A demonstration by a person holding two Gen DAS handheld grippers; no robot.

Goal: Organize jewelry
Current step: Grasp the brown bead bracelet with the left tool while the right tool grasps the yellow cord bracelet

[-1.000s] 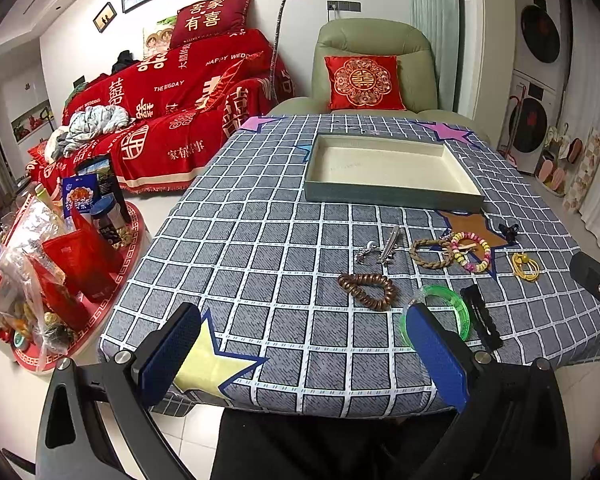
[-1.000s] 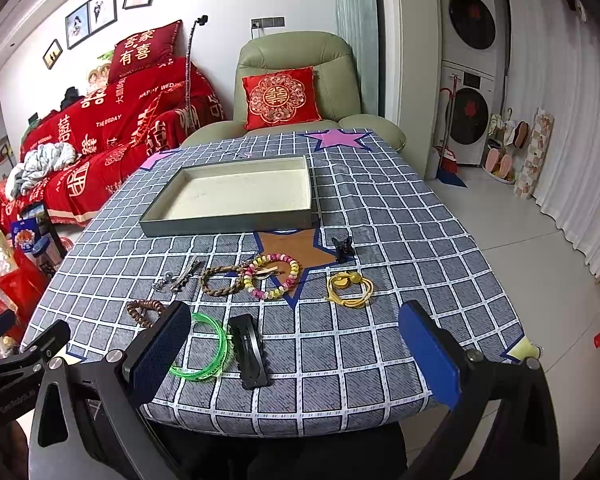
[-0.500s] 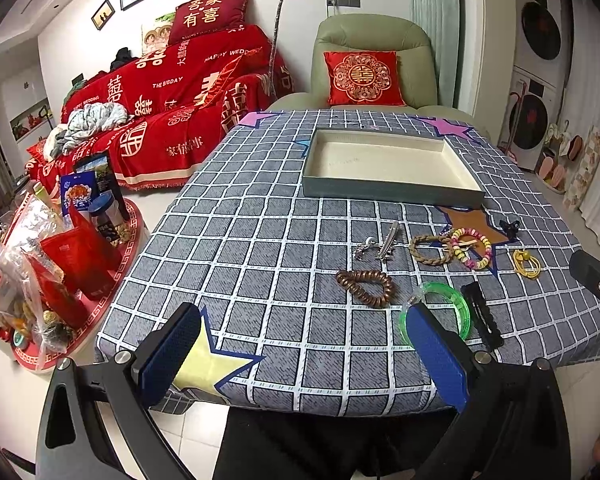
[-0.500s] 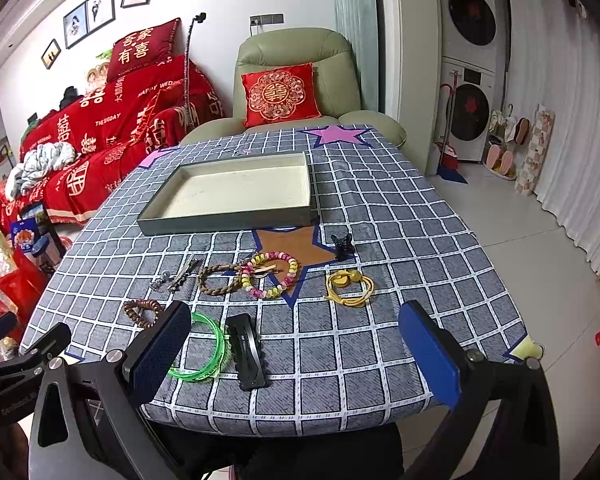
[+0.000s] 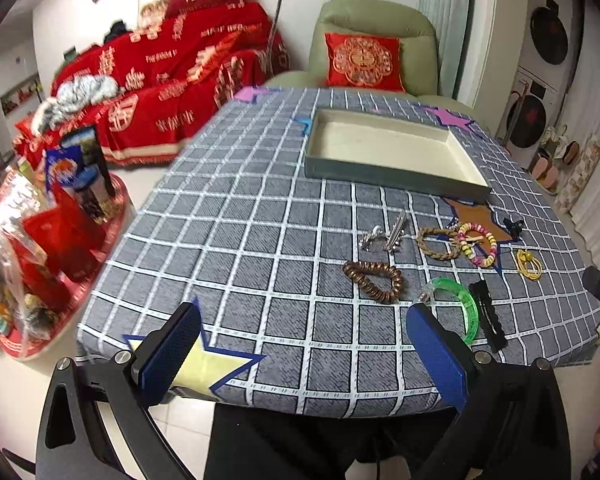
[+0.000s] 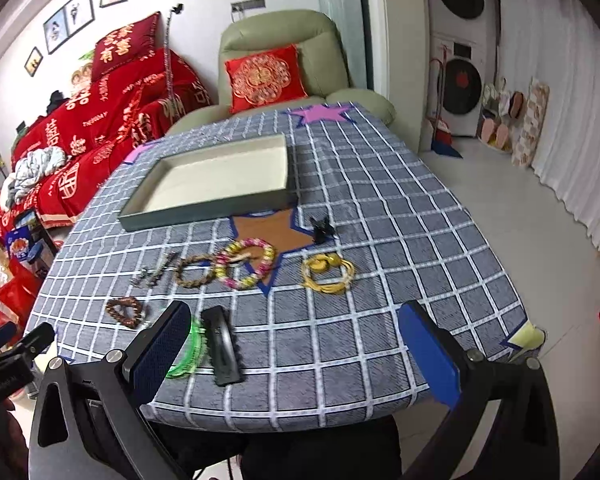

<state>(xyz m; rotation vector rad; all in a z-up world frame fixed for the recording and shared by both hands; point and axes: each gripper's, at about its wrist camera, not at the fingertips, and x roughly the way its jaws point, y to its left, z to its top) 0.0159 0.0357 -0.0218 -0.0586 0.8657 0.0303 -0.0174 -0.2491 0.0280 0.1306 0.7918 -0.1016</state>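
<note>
Grey checked cloth with white grid lines and coloured stars covers the table, whose near edge lies just beyond both tools. The left gripper hangs over that near edge with its blue pads spread wide and nothing between them; the right gripper is likewise wide apart and empty, its left pad in front of the green bangle. Beside the bangle lies a black hair clip, and to the left a brown bead bracelet. Farther in sit a silver clip, a braided bracelet, a pink and yellow bead bracelet, a yellow cord and a small black claw clip. Beyond them rests the shallow cream-lined tray, with no jewellery in it. Behind the table stand a green armchair with a red cushion, a sofa under red throws and stacked washing machines. Compared with a second ago, both cameras have tilted and the jewellery lies where it did.
</note>
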